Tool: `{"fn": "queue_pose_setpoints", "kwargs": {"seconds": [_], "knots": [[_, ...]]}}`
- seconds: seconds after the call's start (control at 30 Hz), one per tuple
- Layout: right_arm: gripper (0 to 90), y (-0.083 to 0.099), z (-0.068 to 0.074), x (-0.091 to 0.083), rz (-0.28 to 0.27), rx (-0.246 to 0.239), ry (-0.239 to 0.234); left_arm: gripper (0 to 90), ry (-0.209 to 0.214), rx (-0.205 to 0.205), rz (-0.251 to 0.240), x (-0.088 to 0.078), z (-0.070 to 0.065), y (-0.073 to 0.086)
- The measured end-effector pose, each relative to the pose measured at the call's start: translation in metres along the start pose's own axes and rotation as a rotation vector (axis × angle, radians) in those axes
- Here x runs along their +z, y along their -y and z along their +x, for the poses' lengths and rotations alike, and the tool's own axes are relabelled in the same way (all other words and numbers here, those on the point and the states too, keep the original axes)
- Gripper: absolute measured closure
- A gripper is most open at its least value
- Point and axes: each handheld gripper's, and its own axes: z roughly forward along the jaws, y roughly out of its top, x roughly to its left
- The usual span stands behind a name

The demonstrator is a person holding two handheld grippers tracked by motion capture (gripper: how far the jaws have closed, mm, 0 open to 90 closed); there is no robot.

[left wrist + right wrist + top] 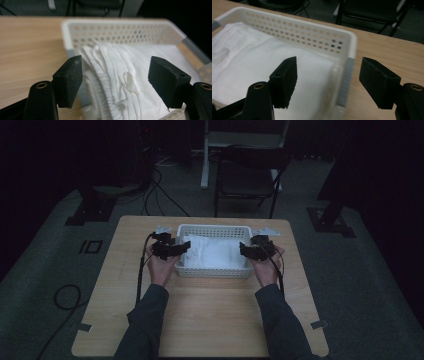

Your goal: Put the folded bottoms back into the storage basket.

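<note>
A white perforated basket (215, 226) stands at the far middle of the wooden table (210, 320), with a folded white cloth (215, 252) lying inside it. My left gripper (186, 246) is at the basket's left end. In the left gripper view its jaws (115, 62) stand open above the cloth's (140, 55) ribbed edge, without pressing on it. My right gripper (243, 248) is at the basket's right end. In the right gripper view the jaws (328, 61) are open on either side of the basket's end wall (345, 75), one over the cloth (262, 57) and one outside.
A dark chair (247, 175) stands on the floor beyond the table's far edge. Cables (65, 297) trail across the floor at the left, and dark stand bases (90, 212) sit to either side. Bare tabletop stretches between the basket and the near edge.
</note>
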Motion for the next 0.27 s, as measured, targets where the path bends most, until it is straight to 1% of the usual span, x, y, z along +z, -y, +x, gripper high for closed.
{"fn": "queue_pose_setpoints", "kwargs": {"seconds": [0.03,0.1,0.17,0.23,0.27], "knots": [[31.8,0.006,-0.009,-0.002,0.001,0.021,0.01,27.8,-0.025,-0.029,-0.005,-0.01,0.013,0.004],[31.9,0.011,-0.017,-0.001,0.006,0.043,0.013,27.7,-0.034,-0.047,-0.007,-0.013,0.02,0.006],[32.6,0.016,-0.024,0.0,0.012,0.063,0.02,27.7,-0.069,-0.049,-0.01,-0.015,0.025,0.009],[33.4,0.02,-0.031,0.0,0.015,0.084,0.025,27.7,-0.104,-0.053,-0.023,-0.018,0.028,0.011],[33.6,0.022,-0.034,0.0,0.013,0.095,0.03,27.7,-0.11,-0.056,-0.026,-0.019,0.03,0.012]]}}
